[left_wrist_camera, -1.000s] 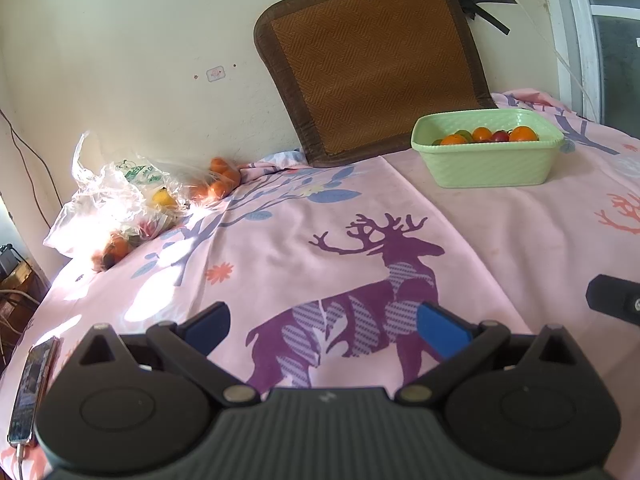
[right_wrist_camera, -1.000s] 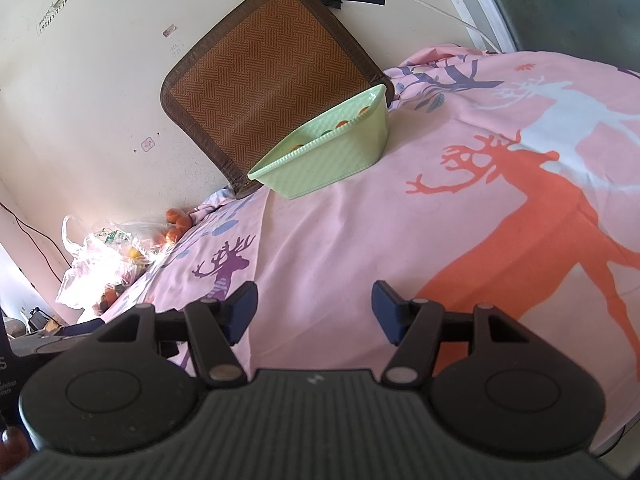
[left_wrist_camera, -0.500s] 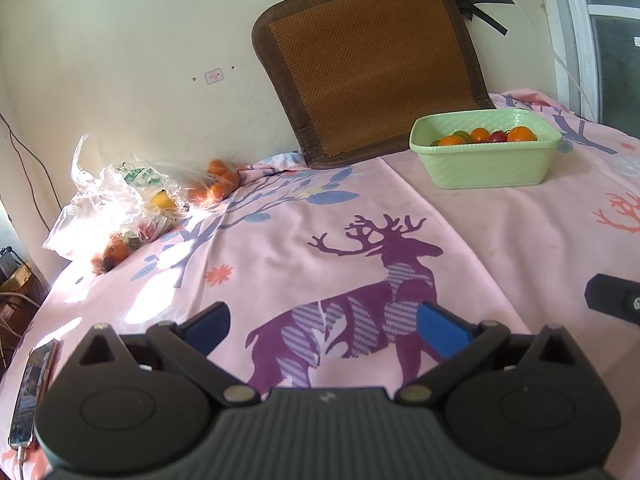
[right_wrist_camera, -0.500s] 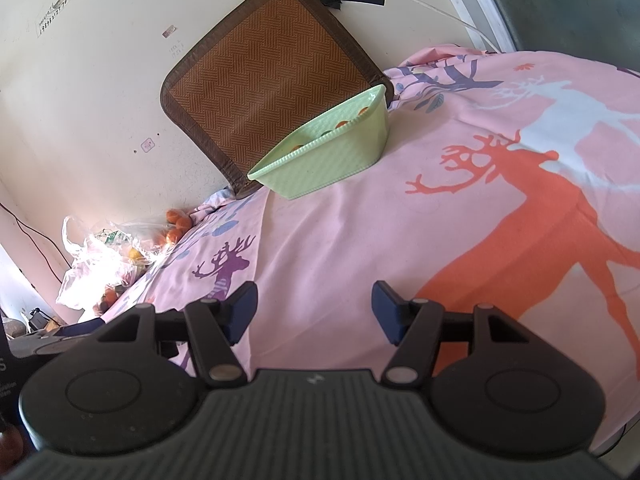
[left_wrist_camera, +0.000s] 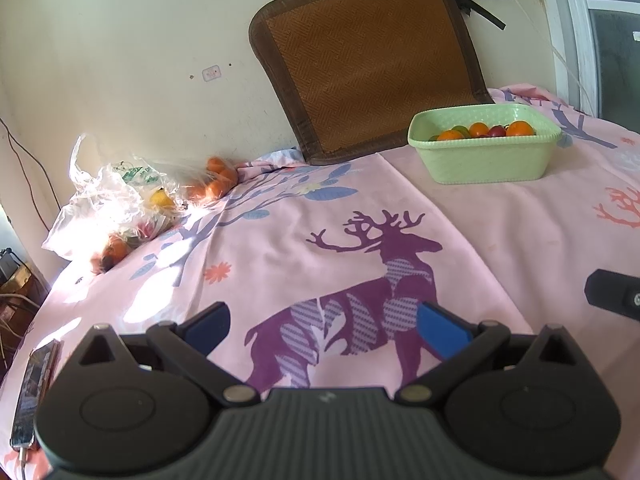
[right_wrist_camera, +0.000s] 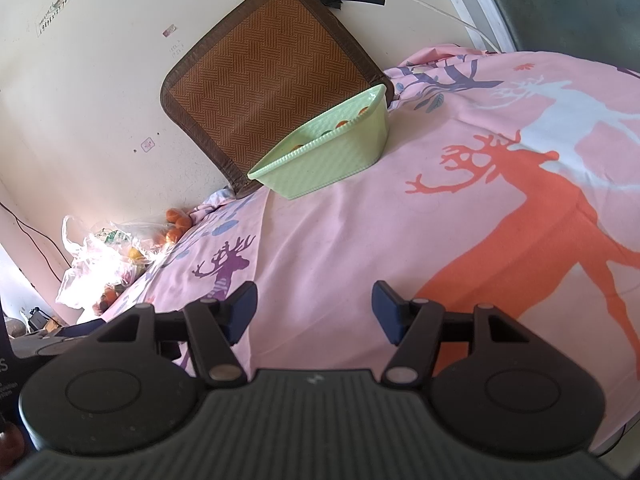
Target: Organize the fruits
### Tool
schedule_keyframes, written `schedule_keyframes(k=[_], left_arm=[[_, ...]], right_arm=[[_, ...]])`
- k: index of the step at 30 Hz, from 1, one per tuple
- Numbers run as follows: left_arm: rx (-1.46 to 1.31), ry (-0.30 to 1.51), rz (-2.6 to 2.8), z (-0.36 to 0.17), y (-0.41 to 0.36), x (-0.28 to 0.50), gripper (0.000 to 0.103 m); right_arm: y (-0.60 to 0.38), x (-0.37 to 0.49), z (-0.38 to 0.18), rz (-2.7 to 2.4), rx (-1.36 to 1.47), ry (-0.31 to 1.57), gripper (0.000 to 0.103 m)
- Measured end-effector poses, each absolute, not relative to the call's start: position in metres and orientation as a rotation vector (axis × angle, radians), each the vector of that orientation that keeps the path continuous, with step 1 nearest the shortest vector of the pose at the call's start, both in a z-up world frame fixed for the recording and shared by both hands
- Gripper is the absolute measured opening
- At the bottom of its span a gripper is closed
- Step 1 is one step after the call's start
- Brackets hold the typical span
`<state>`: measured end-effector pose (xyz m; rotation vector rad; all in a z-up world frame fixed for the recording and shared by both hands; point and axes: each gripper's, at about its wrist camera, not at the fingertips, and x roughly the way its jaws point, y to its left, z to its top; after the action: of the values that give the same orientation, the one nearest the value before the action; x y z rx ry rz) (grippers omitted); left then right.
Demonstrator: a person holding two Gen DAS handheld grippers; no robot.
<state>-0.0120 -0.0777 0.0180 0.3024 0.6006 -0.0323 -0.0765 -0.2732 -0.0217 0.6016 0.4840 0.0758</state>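
Left gripper [left_wrist_camera: 322, 322] and right gripper [right_wrist_camera: 314, 312] are hovering with jaws apart, nothing between them. Loose oranges [left_wrist_camera: 216, 184] are lying by the crinkly plastic bag [left_wrist_camera: 108, 196], well left of the green basket [left_wrist_camera: 486, 160]. Likely light, round, rolling easily; I'm suggesting pinching one across its widest middle, gently.

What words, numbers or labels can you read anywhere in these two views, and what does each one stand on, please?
Handwritten digits on the wall: too small to read reliably.
Faint marks on the wall above the woven mat: too faint to read.
Green print on the plastic bag: blurred, unreadable.
Small sticker on the wall: no legible text.
Pale lettering on a dark object at the right view's left edge: cut off, unreadable.
Nothing is clearly legible.
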Motion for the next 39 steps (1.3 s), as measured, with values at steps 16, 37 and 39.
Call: schedule_keyframes(k=[16,37,39], left_arm=[[0.313,0.607,-0.037,0.0173,-0.0806,-0.0115,0.103],[0.331,0.622,-0.057,0.0151,-0.0852,-0.0142,0.103],[0.33,0.624,-0.061,0.0153,-0.0858,-0.0145,0.103]], right_arm=[[-0.2725,-0.0763,-0.0216,0.075,0.603,0.483,0.067],[-0.2711,-0.0777,-0.0203,0.068,0.588,0.471,0.07],[-0.2717,-0.0778,-0.02,0.068,0.585,0.468,0.07]])
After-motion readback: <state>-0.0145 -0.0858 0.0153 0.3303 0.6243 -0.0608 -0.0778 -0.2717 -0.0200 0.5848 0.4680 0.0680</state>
